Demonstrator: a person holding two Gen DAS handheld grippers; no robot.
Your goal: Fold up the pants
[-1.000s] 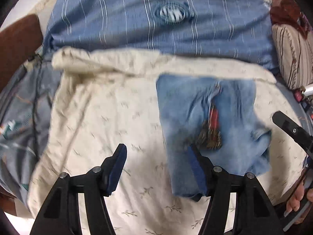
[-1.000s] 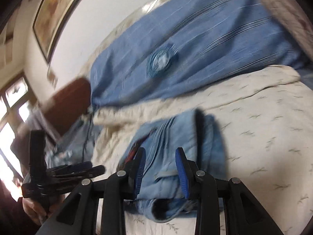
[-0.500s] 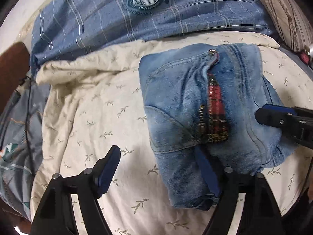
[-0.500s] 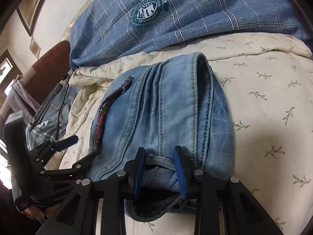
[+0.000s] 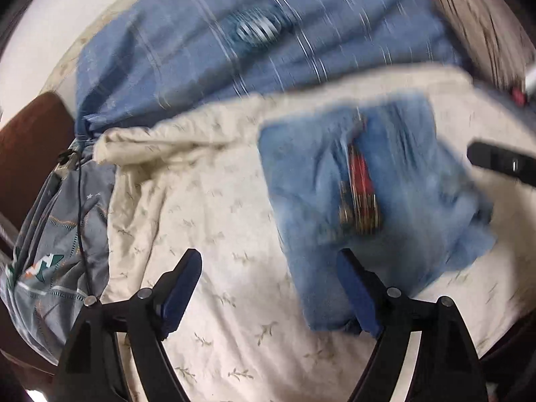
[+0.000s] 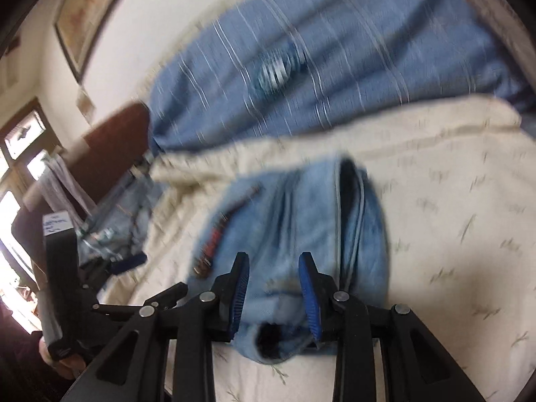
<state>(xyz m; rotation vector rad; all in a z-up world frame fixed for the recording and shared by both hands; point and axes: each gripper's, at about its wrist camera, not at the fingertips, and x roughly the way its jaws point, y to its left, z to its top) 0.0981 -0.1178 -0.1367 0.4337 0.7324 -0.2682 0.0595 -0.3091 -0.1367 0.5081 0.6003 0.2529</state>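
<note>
Folded jeans [image 5: 365, 197] lay on the bed's cream quilt [image 5: 201, 221]; left gripper [image 5: 271, 288] had just spread its jaws, released; right gripper [image 6: 273, 288] jaws straddled the near fold, grip unclear; soft, heavy denim, best gripped at thick edges.

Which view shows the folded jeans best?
The left wrist view: the jeans lie nearly whole on the cream bedspread, red lining showing, though blurred. The right wrist view sees them edge-on, its own gripper hiding the near end.
</note>
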